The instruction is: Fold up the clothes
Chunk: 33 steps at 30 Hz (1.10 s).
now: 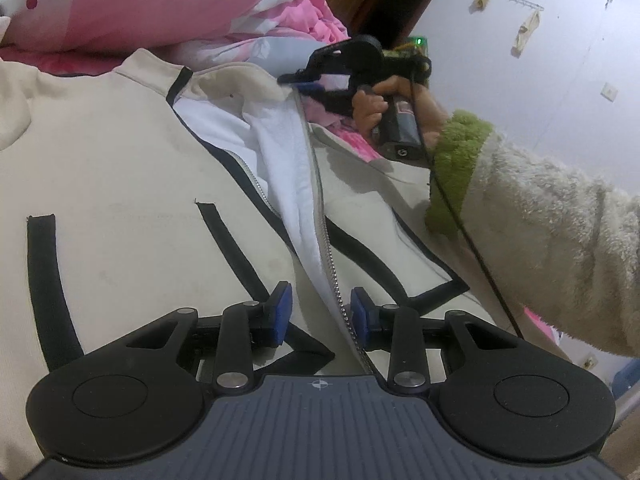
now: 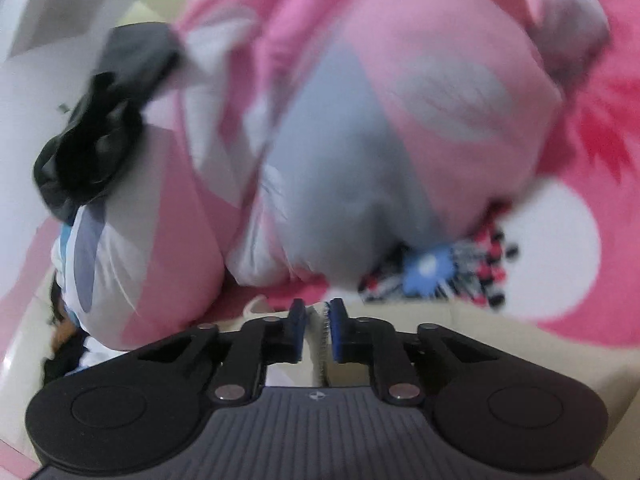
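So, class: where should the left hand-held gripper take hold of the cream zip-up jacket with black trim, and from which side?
Grip the zipper edge of the cream zip-up jacket, coming from the hem end: that raised edge already runs between the open left hand-held gripper.

Left gripper (image 1: 320, 312) held low, jaws parted, blue pads (image 1: 282, 314) either side of a zipper edge without pinching it. Right gripper (image 2: 316, 330) gripped in a bare hand (image 1: 384, 110), fleecy sleeve (image 1: 540, 232) reaching in, jaws nearly closed on a zipper edge.
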Tool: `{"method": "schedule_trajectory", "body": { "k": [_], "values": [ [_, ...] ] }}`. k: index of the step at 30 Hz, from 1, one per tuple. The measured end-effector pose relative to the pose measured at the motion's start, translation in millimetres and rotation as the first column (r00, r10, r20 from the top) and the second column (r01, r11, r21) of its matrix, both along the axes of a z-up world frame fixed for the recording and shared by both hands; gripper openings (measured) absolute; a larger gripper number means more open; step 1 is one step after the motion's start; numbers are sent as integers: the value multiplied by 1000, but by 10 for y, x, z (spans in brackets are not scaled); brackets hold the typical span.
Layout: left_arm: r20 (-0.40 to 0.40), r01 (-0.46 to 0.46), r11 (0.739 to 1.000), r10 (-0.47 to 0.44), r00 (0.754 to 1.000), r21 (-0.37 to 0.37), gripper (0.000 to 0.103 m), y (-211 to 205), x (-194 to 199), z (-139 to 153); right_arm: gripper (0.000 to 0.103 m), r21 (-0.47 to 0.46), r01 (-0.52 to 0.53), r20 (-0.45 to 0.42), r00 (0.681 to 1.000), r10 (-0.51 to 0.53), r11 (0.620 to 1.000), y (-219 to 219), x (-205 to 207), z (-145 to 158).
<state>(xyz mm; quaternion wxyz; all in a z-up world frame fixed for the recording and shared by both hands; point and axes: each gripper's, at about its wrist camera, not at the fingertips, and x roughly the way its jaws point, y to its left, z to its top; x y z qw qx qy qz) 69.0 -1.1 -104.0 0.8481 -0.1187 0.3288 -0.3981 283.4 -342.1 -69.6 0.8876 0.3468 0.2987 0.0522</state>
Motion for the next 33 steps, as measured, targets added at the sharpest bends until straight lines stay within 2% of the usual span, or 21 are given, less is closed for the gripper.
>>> {"method": "schedule_trajectory", "body": {
  "k": [2, 4, 6, 8, 12, 15, 16, 21, 24, 27, 28, 30, 33],
  "values": [
    [0, -1, 1000, 1, 1000, -1, 32, -1, -5, 3, 10, -78, -10, 63, 998, 15, 997, 163, -84, 134],
    [0, -2, 1000, 2, 1000, -2, 32, -1, -9, 5, 9, -194, -66, 140, 986, 94, 979, 452, -185, 322],
    [0, -3, 1000, 3, 1000, -2, 32, -8, -11, 5, 9, -326, -126, 171, 967, 189, 937, 800, -229, 430],
    [-1, -4, 1000, 4, 1000, -4, 32, -6, -21, 7, 8, -445, -178, 167, 946, 277, 877, 1152, -220, 478],
    [-9, -10, 1000, 10, 1000, -21, 32, 28, -41, 4, 8, -516, -205, 127, 942, 310, 832, 1521, 37, 364],
    [-28, -24, 999, 23, 999, -44, 27, 63, -35, -5, 8, -566, -225, 95, 938, 333, 793, 1798, 229, 280],
    [-39, -32, 998, 30, 999, -52, 24, 83, -26, -12, 8, -576, -228, 87, 938, 336, 785, 1865, 291, 255],
    [-107, -67, 993, 57, 993, -97, 13, 170, 36, -38, 8, -562, -225, 91, 940, 330, 796, 1924, 518, 161],
    [-115, -74, 993, 63, 991, -90, 10, 161, 46, -52, 8, -585, -246, 58, 938, 343, 773, 1998, 665, -59],
    [-99, -72, 995, 64, 993, -73, 10, 127, 45, -50, 10, -595, -333, -37, 920, 390, 732, 2030, 817, -396],
    [-98, -71, 995, 64, 993, -72, 10, 125, 47, -51, 11, -603, -327, -18, 918, 397, 728, 2023, 811, -406],
    [-96, -70, 995, 63, 993, -72, 10, 121, 49, -56, 15, -580, -327, -3, 917, 399, 746, 1961, 812, -315],
    [-94, -69, 995, 63, 994, -68, 11, 126, 59, -62, 16, -503, -272, 89, 928, 362, 820, 1683, 686, -15]
  ]
}}
